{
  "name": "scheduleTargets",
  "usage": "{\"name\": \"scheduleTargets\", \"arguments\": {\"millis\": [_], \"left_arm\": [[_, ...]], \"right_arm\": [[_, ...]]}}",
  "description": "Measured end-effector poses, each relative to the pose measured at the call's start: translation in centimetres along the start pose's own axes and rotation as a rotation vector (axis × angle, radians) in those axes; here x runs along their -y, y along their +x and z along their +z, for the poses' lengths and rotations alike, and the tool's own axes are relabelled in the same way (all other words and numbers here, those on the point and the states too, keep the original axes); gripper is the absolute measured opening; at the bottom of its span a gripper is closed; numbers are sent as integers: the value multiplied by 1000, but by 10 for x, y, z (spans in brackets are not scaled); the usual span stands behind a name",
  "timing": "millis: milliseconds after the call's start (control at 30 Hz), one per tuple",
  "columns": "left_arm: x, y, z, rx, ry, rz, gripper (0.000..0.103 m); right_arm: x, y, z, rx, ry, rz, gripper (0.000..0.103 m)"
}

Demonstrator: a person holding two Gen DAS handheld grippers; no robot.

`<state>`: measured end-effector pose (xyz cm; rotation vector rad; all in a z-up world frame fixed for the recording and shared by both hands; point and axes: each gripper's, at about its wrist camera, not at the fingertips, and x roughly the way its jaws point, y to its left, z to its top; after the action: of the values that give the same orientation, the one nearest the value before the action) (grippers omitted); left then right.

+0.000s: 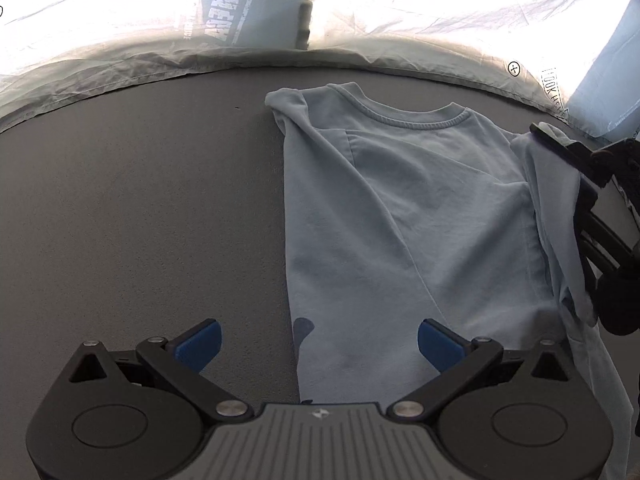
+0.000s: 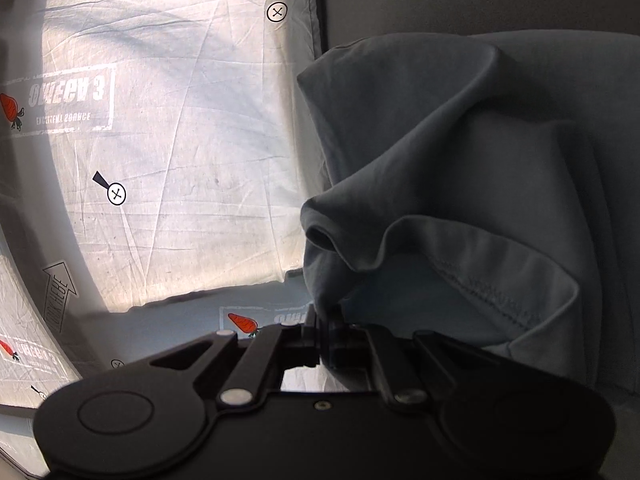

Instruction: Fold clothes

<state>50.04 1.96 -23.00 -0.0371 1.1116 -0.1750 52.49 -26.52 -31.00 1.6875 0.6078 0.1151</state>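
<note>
Grey table (image 1: 140, 200) takes up the left of the left wrist view, bare, with a pale printed sheet (image 1: 100, 52) bunched along its far edge. Left gripper (image 1: 319, 346) sits low in frame, jaws spread wide, blue pads (image 1: 202, 344) clear of any cloth, so released and holding nothing. It hangs over the near-left edge of the shirt.

Light blue t-shirt (image 1: 400, 208) lies flat on the table right of centre, collar (image 1: 412, 120) at the far end. Left side looks already folded inward, with a straight fold edge running down that side; a small dark mark shows near the bottom of that edge.

Far right: right gripper (image 1: 560, 144) has the shirt's right sleeve or side pinched and lifted off the table, cloth draped down from it. Right wrist view confirms it: right gripper (image 2: 324, 328) is clenched on a bunch of blue fabric, stitched hem (image 2: 488, 296) hanging just beyond the fingers.

Step, as I read it: second side fold, right side going over the body.

Next move calls for carrying the held cloth across toward the left fold edge, laying it flat, then letting go. Left gripper could pin the body so it doesn't drag. Risk: bunched sleeve lands creased.
</note>
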Motion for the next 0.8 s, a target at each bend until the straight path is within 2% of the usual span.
{"name": "scheduleTargets", "arguments": {"millis": [133, 200, 233, 300, 400, 467, 567, 700, 800], "left_arm": [[-1, 5, -9, -22, 5, 0, 103], [-1, 3, -14, -23, 5, -3, 103], [-2, 1, -16, -23, 5, -4, 103], [-2, -5, -21, -18, 4, -2, 103], [-1, -14, -28, -14, 4, 11, 103], [1, -22, -33, -13, 10, 25, 103], [9, -38, -50, -7, 42, 49, 103], [23, -60, -88, -15, 64, 72, 103], [36, -73, -125, -38, 55, 82, 103]], "right_arm": [[11, 22, -6, -25, -11, -155, 8], [6, 25, -7, -48, -48, -197, 11], [3, 24, -9, -60, -69, -203, 14], [-12, 16, -9, -77, -109, -184, 30], [-36, -1, -11, -103, -204, -175, 38], [-51, -16, -14, -116, -282, -182, 38], [-75, -56, -25, -116, -521, -245, 36], [-91, -112, -47, -92, -875, -372, 25], [-80, -161, -51, -70, -1057, -467, 17]]}}
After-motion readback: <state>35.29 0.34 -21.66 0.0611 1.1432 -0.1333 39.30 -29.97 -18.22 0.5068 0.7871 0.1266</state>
